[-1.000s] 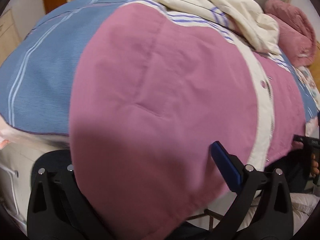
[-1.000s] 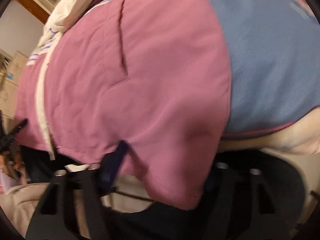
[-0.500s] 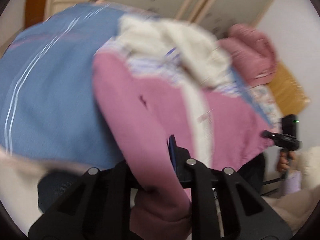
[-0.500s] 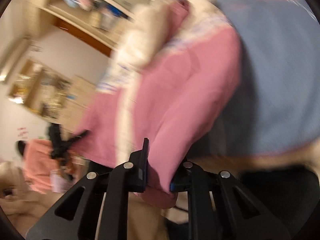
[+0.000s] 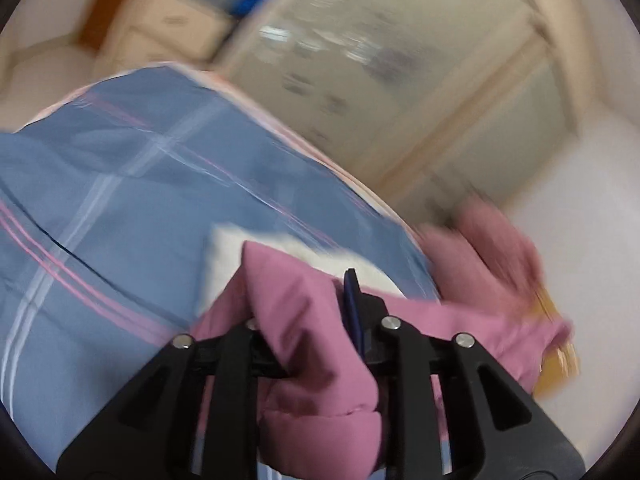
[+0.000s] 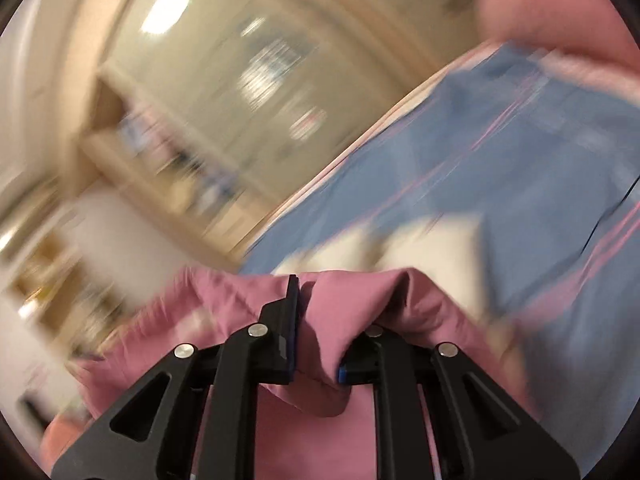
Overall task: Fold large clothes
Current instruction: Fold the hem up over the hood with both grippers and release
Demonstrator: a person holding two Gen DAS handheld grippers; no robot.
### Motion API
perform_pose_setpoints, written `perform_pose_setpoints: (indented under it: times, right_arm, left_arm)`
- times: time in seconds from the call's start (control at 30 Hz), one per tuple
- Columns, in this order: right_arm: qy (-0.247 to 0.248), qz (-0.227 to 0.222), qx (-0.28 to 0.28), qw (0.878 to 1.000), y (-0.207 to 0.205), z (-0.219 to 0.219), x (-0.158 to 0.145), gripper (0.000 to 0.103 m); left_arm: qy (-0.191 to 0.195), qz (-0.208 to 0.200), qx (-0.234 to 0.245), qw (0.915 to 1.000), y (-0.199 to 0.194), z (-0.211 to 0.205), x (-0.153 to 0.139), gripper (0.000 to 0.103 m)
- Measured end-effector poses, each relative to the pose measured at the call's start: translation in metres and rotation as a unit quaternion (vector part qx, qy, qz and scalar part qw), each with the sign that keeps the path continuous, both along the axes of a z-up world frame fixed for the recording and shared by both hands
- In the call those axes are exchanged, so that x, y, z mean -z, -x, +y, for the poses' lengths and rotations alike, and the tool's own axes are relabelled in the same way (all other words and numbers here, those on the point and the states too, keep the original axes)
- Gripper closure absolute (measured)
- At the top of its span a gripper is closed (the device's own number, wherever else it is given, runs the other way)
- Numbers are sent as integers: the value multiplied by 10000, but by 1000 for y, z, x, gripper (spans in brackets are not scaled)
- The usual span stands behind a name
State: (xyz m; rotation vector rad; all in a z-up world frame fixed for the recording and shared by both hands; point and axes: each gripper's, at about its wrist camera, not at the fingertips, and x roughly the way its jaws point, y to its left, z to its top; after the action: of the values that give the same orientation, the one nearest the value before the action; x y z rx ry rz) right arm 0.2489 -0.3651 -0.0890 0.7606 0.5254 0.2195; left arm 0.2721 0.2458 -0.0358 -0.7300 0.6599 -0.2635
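Note:
The large garment is a pink padded jacket with a cream lining. In the left wrist view my left gripper [image 5: 304, 316] is shut on a bunched fold of the pink jacket [image 5: 296, 296], raised above the blue bed cover; cream lining [image 5: 228, 252] shows behind it. In the right wrist view my right gripper [image 6: 320, 320] is shut on another fold of the pink jacket [image 6: 340, 300], with cream lining [image 6: 432, 248] beyond. Both views are motion-blurred.
A blue striped bed cover [image 5: 100, 200] [image 6: 540, 160] lies under the jacket. A second pink garment [image 5: 492, 252] [image 6: 540, 8] sits at the bed's far side. A glass-fronted wardrobe [image 5: 360, 60] [image 6: 260, 60] stands behind the bed.
Both grippers closed on the jacket's lower hem, then lifted it up and forward over the bed. The views now tilt up toward the wardrobe.

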Motion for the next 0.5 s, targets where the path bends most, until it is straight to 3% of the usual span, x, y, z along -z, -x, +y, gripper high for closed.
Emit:
perform_pose_setpoints:
  times: [0.07,0.1,0.13,0.2,0.27,0.33,0.37,0.43,0.5]
  right_arm:
    - [-179,266,160,9994,-32,-12,22,78]
    - [-266,364,135,9989,-41,-14,31,64]
    - [-282,492,135,9983,-48,-16,39,40]
    - [72,576,421,9974,-48,-23,51,15]
    - [574,511,905,9929,-44,-34,55,3]
    - [723,653,1207,9879,-37,-46,60,2]
    - [714,670,1199,9879,-34,-45,61,3]
    - [1032,460,1058,9880,-29,-18,49,9]
    - [1734,180,773,9816,-21,16,33,16]
  left_arm:
    - [926,233,-261,9951,-31,25,31,46]
    - [1400,277,-339,9892,-40,33,49,40]
    - [1559,491,-519,9852,-47,38,68,36]
    - [1328,493,-762,9870,-47,44,81,21]
    - [1190,231,-1009,9875,-37,55,84,16]
    - [828,115,-1333,9875,-25,58,78,16]
    - [443,23,-1290,9907,-23,48,70,16]
    - [-683,-160,-1194,9904,-24,12,49,16]
    - [-1592,-310,-1039,9813,-24,-35,36,16]
